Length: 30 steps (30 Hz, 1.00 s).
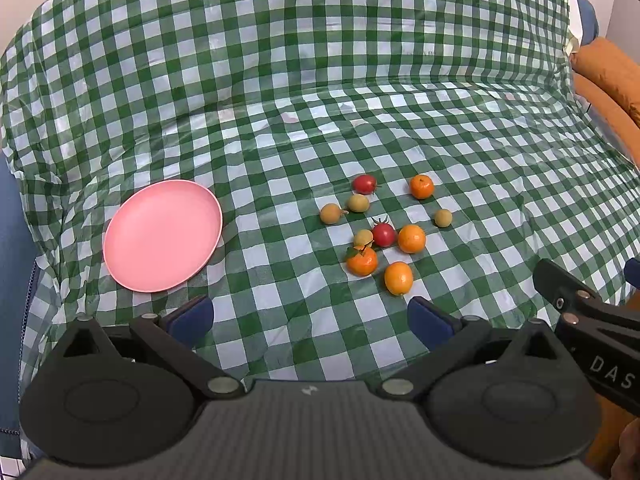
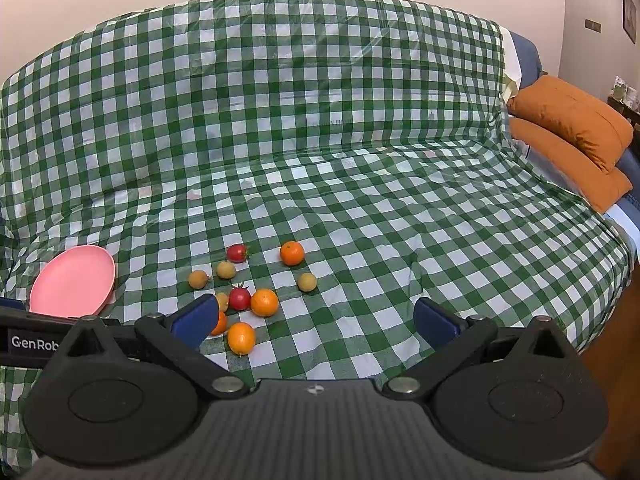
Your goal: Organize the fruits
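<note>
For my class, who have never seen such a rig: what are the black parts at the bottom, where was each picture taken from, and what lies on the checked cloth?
Each picture comes from a camera on a hand-held two-finger gripper, looking forward along its fingers. The black parts are the left gripper and right gripper; both are open and hold nothing. On the green checked cloth lie an empty pink plate and loose fruit beside it: oranges, red tomatoes and small tan fruits. Orange cushions sit at the right.

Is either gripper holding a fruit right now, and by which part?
Nothing is held. The left gripper and right gripper are both open, above the green checked cloth, short of the fruits.
</note>
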Available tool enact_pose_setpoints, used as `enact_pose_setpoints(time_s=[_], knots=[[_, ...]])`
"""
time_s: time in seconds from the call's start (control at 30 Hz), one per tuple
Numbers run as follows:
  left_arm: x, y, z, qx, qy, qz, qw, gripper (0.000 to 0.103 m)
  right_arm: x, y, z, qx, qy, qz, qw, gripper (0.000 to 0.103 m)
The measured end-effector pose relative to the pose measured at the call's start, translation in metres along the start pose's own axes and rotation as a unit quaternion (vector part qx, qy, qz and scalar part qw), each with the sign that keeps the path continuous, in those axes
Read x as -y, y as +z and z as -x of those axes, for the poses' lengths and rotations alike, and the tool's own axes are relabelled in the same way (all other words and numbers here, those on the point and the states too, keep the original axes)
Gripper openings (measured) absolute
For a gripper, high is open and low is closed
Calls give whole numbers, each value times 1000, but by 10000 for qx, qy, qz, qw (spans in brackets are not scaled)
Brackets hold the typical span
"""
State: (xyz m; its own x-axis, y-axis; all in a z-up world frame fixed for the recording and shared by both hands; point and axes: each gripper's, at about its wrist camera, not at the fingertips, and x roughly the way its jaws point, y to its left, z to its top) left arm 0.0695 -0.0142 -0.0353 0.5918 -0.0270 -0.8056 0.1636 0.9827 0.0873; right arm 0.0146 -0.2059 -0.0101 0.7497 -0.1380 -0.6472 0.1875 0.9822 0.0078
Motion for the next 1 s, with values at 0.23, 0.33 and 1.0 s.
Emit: enact_pose_setpoints(time_s=[0.23,0.33,1.0], knots=[[0,0,0,-1,-1,-10,10000,103,1,2,1,-13,-5,-49,10000,102],[2,0,0,7,12,-23,10000,103,2,2,1,-10,-1,-58,10000,102],[-1,-1,-4,-63,-5,18,10000,103,3,2,1,-69,49,-113,9999,102]])
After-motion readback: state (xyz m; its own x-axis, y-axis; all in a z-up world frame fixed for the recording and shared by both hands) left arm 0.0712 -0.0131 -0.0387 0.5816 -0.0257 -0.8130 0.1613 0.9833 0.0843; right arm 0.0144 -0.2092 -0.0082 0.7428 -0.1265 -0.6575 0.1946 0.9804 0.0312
